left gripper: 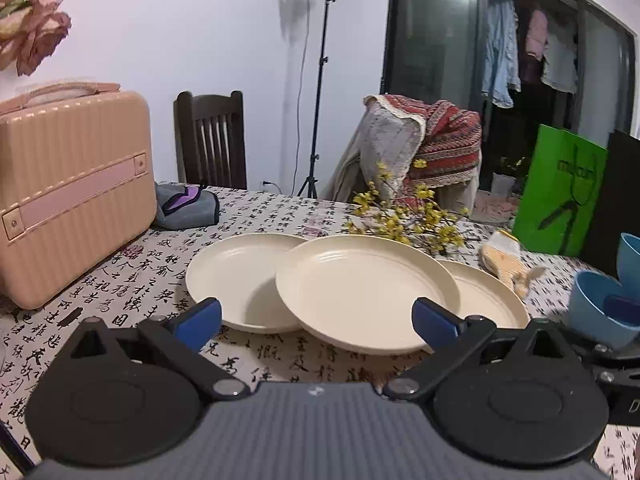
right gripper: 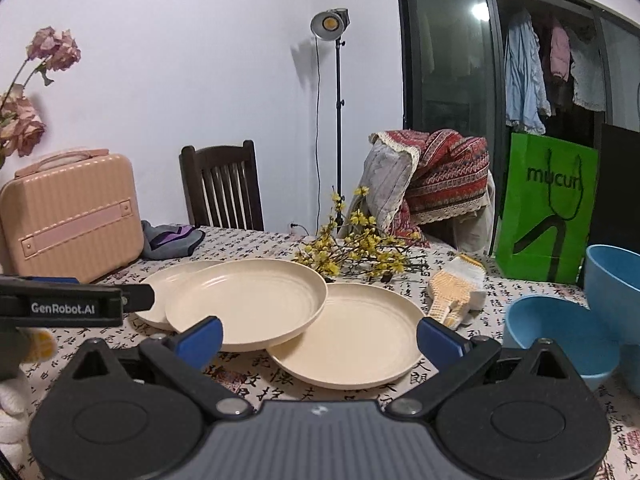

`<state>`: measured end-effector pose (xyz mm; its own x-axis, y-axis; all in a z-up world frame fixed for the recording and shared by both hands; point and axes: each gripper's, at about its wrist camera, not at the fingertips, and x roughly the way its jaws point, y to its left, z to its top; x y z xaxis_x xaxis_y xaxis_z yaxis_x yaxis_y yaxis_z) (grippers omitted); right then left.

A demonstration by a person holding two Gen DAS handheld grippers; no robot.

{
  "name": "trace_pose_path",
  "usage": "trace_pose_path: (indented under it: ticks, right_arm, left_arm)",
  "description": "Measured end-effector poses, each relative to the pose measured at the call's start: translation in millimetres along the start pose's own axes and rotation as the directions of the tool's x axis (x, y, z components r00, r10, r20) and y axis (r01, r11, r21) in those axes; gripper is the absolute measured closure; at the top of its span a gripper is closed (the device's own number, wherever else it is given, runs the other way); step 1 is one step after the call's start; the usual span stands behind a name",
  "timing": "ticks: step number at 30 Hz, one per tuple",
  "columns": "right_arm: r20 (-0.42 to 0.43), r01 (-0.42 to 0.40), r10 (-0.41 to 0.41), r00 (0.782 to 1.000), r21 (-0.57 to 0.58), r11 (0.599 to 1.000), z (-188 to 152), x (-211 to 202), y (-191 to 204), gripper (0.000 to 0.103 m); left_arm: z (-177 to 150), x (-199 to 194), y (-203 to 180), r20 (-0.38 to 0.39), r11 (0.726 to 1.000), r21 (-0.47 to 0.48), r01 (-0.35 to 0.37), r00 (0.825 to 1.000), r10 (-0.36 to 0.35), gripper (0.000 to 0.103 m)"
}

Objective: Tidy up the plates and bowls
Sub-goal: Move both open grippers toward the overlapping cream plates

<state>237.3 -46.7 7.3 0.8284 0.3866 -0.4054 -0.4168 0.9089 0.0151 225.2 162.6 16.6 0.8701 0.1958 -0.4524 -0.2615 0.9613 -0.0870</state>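
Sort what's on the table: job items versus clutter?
Job: three cream plates, overlapping; two blue bowls.
Clutter: pink case, yellow flower sprig, brush, green bag, grey pouch.

The left gripper (left gripper: pixel 316 318) has two blue fingertips (left gripper: pixel 202 316) on thin black arms. Each arm is joined with a round silver screw to a big black round disc. Each disc has a smaller circle pressed into its top. Above each disc sits a black piece with a three-cornered hole. Between the discs is a grey body with fine ridges and a tiny white mark.

The right gripper (right gripper: pixel 318 336) looks just the same: blue fingertips (right gripper: pixel 440 340), black arms, silver screws, black discs, grey ridged middle.

In the right wrist view, the left gripper shows from the side as a black bar with white letters, "GenRobot.AI".
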Motion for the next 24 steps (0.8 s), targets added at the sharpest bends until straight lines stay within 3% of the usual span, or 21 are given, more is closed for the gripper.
trace_pose_path:
  ticks: [10, 24]
  right_arm:
    - [-0.053, -0.002, 0.004, 0.999, 0.033, 0.999, 17, 48, 0, 0.0]
    - [-0.051, 0.008, -0.003, 0.999, 0.095, 0.995, 32, 99, 0, 0.0]
  left_arm:
    - [23, 35, 17, -0.033, 0.997, -0.072, -0.022, 0.999, 0.019, 0.0]
    - [43, 75, 31, -0.062, 0.982, -0.181, -0.054, 0.997, 0.043, 0.0]
